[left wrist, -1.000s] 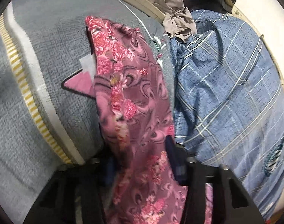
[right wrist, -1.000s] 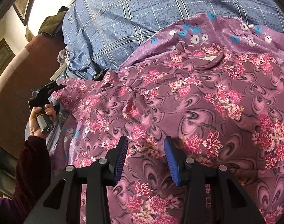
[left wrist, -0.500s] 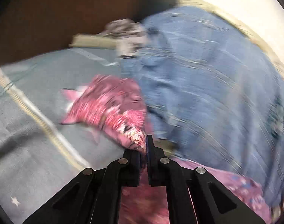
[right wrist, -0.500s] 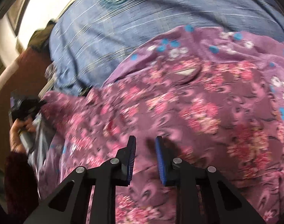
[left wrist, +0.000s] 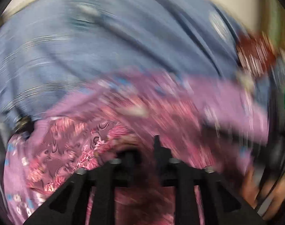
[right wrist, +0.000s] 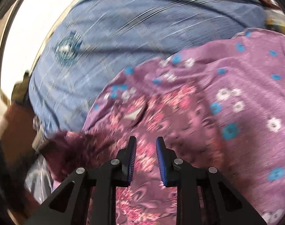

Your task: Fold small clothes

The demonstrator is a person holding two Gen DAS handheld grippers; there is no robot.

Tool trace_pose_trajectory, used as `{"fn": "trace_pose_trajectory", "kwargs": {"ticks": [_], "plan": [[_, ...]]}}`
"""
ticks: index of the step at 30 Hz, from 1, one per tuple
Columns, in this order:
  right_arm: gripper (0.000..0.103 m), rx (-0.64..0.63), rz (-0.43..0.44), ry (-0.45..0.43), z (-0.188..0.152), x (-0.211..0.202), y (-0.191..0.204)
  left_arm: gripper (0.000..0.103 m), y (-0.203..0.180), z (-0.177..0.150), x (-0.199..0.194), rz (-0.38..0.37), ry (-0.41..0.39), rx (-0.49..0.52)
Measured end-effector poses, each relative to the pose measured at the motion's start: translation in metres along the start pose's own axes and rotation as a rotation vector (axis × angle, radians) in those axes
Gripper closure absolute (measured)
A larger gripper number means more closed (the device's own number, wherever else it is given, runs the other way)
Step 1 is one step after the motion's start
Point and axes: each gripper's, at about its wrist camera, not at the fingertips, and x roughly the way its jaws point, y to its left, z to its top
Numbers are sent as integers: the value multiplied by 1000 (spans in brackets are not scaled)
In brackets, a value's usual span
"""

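Blue checked bedcover (right wrist: 142, 28) fills the area beyond the fingers; on it a lilac cloth (right wrist: 245, 97) with blue and white flowers, ahead and right of the fingers.

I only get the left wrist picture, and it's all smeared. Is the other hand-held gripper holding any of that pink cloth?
Observer: No. The right hand-held gripper is open, its fingers apart just above the dark floral garment, with nothing pinched between them.
Operator: Which end of the garment is it near?
Observer: The neck end lies just ahead of it: a white label shows inside the neckline.
Operator: And the paler purple stuff?
Observer: That is a separate lilac cloth printed with blue and white flowers. It lies under the floral garment.
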Motion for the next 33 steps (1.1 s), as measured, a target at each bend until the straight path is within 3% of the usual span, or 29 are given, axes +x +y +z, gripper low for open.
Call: {"fn": "trace_pose_trajectory", "kwargs": {"ticks": [3,5,7,9,13,15,19,24,28,32,33], "plan": [[74,52,-6,-9,10,-10,-17,66,-16,-11,5,59,22,59],[65,59,5,-5,13,-13,-19,64,9,-16,-15,14,-13,-39],[60,47,26,12,14,-11,-16,45,45,-34,-46,-6,-73,-163],[60,21,42,32,12,-9,-10,36,81,-47,-74,32,-156,-280],[60,-78,82,105,-3,4,19,35,128,-79,-107,102,-220,-416],[60,-143,88,123,-13,8,39,35,146,-95,-104,160,-226,-481],[59,-327,92,106,-35,9,85,37,165,-113,-75,251,-143,-594],[56,-561,0,65,-53,29,142,37,166,-100,-48,350,-130,-572],[41,-556,-8,93,-61,53,155,37,156,-89,-19,448,-13,-484],[41,-559,-86,179,-79,96,154,37,157,-90,25,469,197,-453],[42,-568,-117,204,-85,106,151,35,157,-90,28,469,198,-450]]}}
